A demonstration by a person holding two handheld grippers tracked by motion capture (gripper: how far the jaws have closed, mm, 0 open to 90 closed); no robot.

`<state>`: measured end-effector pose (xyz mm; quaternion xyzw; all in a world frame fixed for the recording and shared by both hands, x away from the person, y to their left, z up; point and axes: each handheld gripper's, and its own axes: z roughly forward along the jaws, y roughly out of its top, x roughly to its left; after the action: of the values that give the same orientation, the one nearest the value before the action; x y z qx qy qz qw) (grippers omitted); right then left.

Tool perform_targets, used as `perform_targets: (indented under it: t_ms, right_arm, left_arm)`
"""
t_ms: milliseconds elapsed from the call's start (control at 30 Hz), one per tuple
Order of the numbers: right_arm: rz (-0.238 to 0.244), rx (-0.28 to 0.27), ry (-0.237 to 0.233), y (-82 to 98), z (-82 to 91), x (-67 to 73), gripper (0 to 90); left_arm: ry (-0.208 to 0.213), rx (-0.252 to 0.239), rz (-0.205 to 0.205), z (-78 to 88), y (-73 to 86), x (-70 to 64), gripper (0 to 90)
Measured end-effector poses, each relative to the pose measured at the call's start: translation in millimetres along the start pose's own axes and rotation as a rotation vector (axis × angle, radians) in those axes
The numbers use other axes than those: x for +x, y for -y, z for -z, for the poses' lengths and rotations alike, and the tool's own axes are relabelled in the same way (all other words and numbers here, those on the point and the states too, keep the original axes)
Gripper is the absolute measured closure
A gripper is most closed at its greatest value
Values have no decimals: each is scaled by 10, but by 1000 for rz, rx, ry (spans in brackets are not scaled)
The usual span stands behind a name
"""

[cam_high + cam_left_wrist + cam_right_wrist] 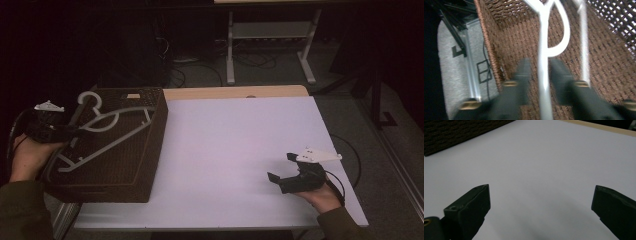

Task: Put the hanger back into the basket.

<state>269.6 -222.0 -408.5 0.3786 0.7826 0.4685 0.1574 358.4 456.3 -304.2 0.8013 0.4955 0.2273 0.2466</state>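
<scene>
Hanger (107, 131) lies tilted in the woven basket (150, 145) at the tabletop's (235, 145) left | left tongs (539, 72) part-open astride its bar, pads clear | right tongs (540, 200) wide, empty | risk: hook (91, 100) snags the weave.

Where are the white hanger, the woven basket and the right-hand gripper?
white hanger (116, 134), high view, on its sloping arm.
woven basket (155, 131), high view, on its side wall.
right gripper (281, 167), high view, between its open fingers.
</scene>
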Motion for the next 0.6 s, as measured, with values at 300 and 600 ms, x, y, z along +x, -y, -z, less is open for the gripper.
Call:
perform_targets:
  t_ms: [300, 600]
  right_arm:
    - [-7, -3, 1, -6, 12, 0, 16]
    - [-14, -24, -1, -44, 54, -36, 17]
  left_arm:
    - [113, -124, 68, 53, -18, -100, 395]
    - [203, -267, 64, 131, -210, -463, 244]
